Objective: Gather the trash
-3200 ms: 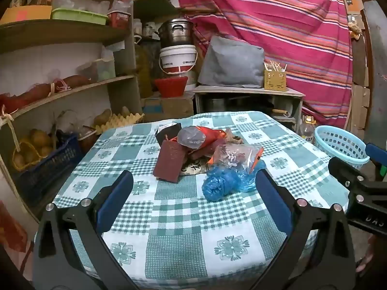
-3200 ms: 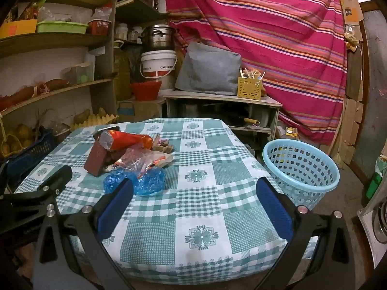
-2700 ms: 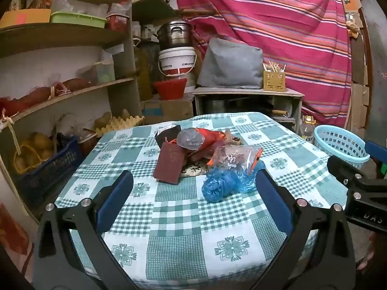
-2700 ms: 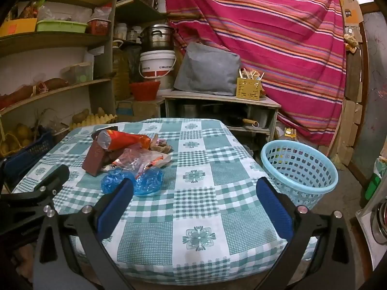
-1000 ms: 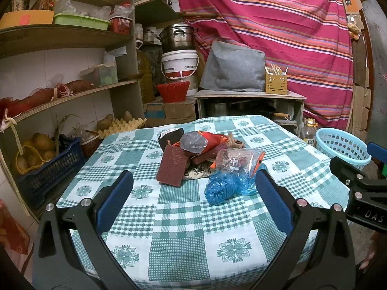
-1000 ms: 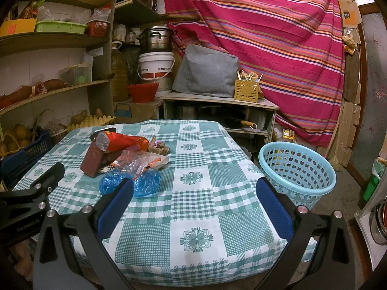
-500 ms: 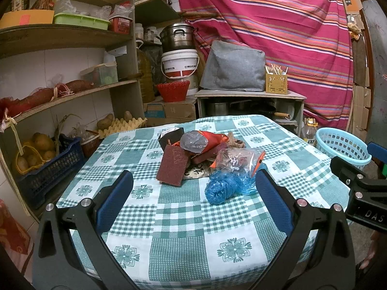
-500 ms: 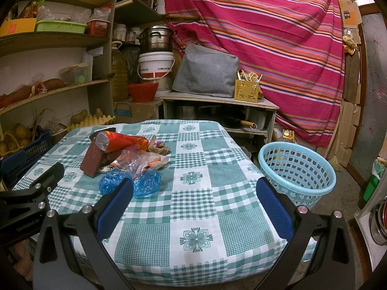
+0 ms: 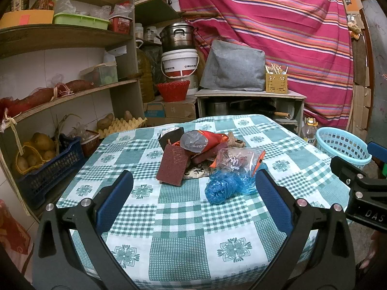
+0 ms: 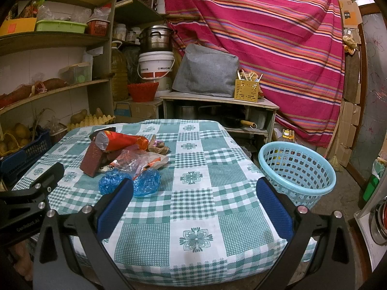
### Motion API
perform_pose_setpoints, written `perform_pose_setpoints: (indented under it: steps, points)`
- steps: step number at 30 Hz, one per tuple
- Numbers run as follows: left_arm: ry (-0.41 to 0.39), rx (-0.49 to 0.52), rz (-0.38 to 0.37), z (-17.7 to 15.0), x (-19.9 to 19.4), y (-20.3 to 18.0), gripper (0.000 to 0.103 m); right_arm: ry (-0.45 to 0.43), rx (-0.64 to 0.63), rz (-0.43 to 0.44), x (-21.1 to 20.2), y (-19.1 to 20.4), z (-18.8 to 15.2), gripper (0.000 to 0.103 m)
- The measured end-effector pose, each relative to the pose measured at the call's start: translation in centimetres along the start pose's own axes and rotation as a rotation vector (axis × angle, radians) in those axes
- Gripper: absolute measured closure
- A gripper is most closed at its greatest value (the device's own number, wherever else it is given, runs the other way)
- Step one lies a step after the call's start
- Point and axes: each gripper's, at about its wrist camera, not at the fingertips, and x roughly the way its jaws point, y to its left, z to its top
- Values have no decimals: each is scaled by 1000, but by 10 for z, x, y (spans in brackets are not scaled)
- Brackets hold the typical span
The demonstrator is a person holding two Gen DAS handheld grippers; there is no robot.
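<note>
A heap of trash lies on the checked tablecloth: a maroon packet, a red foil bag, a clear plastic bag and a crumpled blue plastic bag. The heap also shows in the right wrist view, with the blue bag nearest. A light blue basket stands on the floor right of the table. My left gripper is open and empty, short of the heap. My right gripper is open and empty over the table's near right part.
Wooden shelves with produce and boxes line the left wall. A blue crate of potatoes sits low at the left. A low cabinet with a grey cover stands behind the table, before a striped curtain.
Both grippers have stayed open and empty. The views have drifted only slightly; the trash and basket have not moved.
</note>
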Motion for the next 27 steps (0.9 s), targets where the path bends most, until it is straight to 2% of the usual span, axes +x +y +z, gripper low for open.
perform_pose_setpoints:
  steps: [13,16,20,24,27]
  points:
    - [20,1,25,2,11,5,5,17,32,-26,12,-12,7,4]
    - [31,-3,44,10,26,9,5,42,-16,-60,28,-10,18,4]
    - [54,-22,55,32,48,20,5,65,-10,-57,48,-13,31,4]
    - [82,-41,28,52,69,27,5,78,18,-36,69,-21,50,4]
    - [95,4,10,67,87,20,5,119,33,-23,88,-25,63,4]
